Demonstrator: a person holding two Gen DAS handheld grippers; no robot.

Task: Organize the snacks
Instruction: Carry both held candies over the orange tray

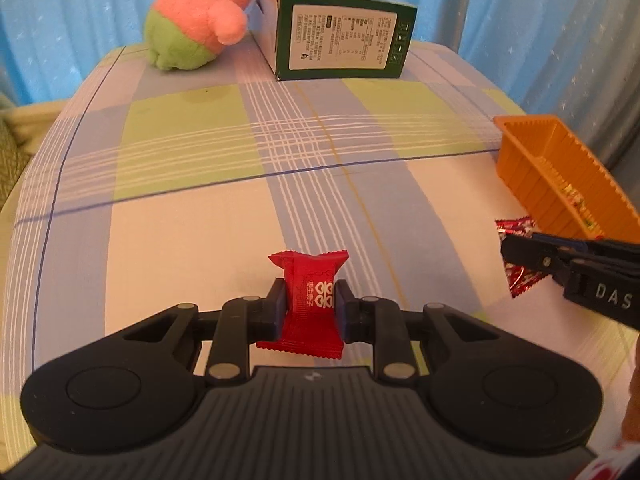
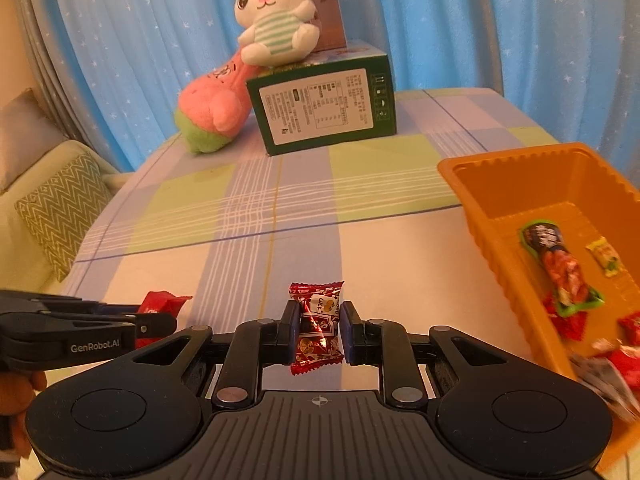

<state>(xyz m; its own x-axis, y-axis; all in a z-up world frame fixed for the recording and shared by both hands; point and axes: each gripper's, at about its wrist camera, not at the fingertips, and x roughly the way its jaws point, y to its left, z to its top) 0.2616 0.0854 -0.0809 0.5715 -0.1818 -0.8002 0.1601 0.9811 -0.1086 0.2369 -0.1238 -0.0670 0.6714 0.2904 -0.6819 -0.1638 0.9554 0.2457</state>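
Left wrist view crops the orange tray (image 1: pixel 560 168), contents blurred.

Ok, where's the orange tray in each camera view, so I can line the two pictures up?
Left wrist view: the orange tray sits at the right edge, just beyond the right gripper holding a patterned candy.
Right wrist view: the orange tray fills the right side, with snacks inside.
Shared landmark: the green box at the far end of the table.
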